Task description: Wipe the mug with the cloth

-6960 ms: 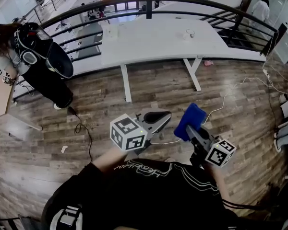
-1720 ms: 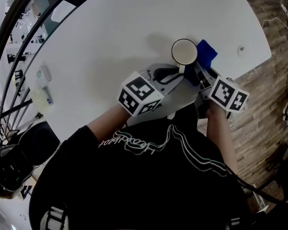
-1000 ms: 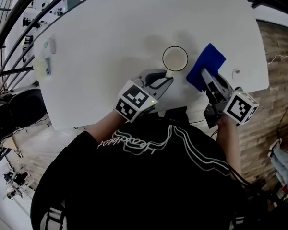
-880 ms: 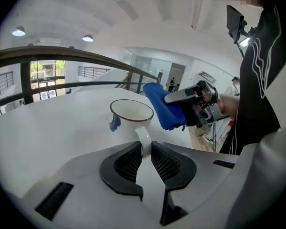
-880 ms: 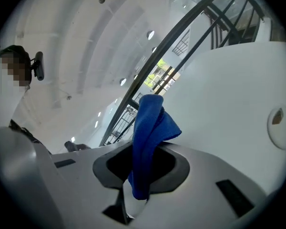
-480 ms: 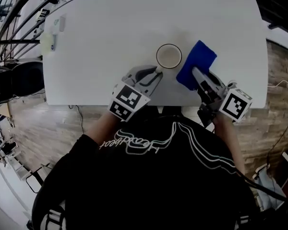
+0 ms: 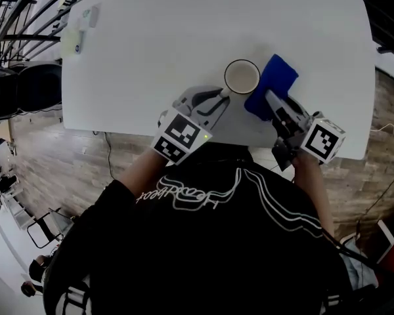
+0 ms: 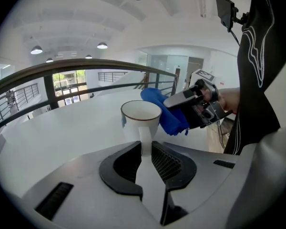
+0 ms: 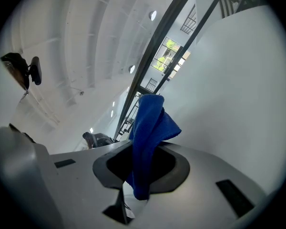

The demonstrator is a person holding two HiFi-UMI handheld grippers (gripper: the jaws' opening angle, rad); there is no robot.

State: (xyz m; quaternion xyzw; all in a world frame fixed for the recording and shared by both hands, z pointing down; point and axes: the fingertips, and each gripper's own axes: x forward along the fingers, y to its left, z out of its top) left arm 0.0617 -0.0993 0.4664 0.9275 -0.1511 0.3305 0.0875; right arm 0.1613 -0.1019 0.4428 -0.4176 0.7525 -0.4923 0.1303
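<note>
The mug (image 7: 241,77) stands upright on the white bench (image 7: 151,38); its handle points toward the person and is pinched between the jaws of the left hand-held gripper (image 7: 220,97); the blue cloth (image 7: 276,81) is clamped in the right hand-held gripper (image 7: 269,101), just beside the mug on its right side — contact I cannot confirm; the wipe, I judge, must go leftward against the mug's wall.
</note>
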